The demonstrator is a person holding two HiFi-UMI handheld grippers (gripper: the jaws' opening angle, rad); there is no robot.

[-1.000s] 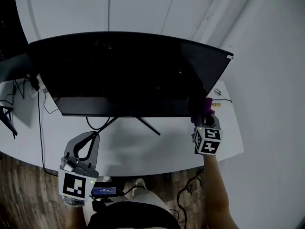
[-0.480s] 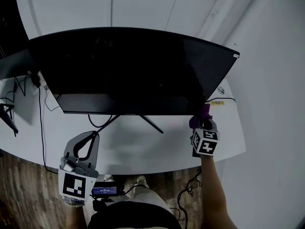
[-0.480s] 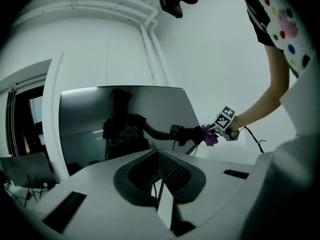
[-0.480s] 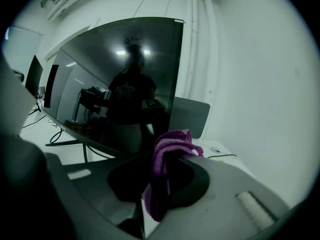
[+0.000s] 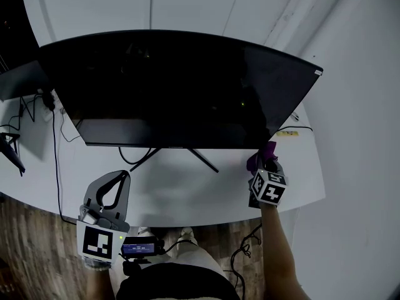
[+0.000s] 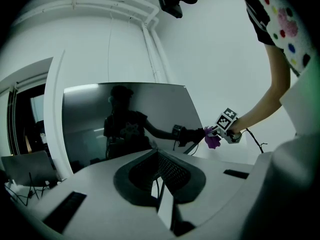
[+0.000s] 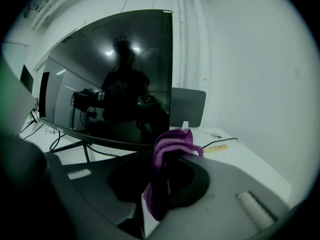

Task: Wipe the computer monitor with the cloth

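A wide dark monitor (image 5: pixel 175 86) stands on a white desk (image 5: pixel 206 195). It also shows in the left gripper view, monitor (image 6: pixel 125 119), and in the right gripper view, monitor (image 7: pixel 115 79). My right gripper (image 5: pixel 266 165) is shut on a purple cloth (image 5: pixel 267 151), which sits just below the screen's lower right corner. That cloth (image 7: pixel 167 156) bunches between the right gripper (image 7: pixel 172 151) jaws and hangs down. From the left gripper view the cloth (image 6: pixel 212 140) appears beside the screen's edge. My left gripper (image 5: pixel 120 179) hovers near the desk's front edge, shut on nothing; its tips (image 6: pixel 156 154) meet.
The monitor's thin stand legs (image 5: pixel 187 158) spread under the screen. Cables (image 5: pixel 56 142) trail over the desk's left end beside another dark screen (image 5: pixel 19 83). A small yellow item (image 5: pixel 287 133) and a cable lie at the right end. A white wall rises close on the right.
The right gripper with the cloth has slid slightly down and off the screen's lower right corner. The left gripper has stayed where it was.
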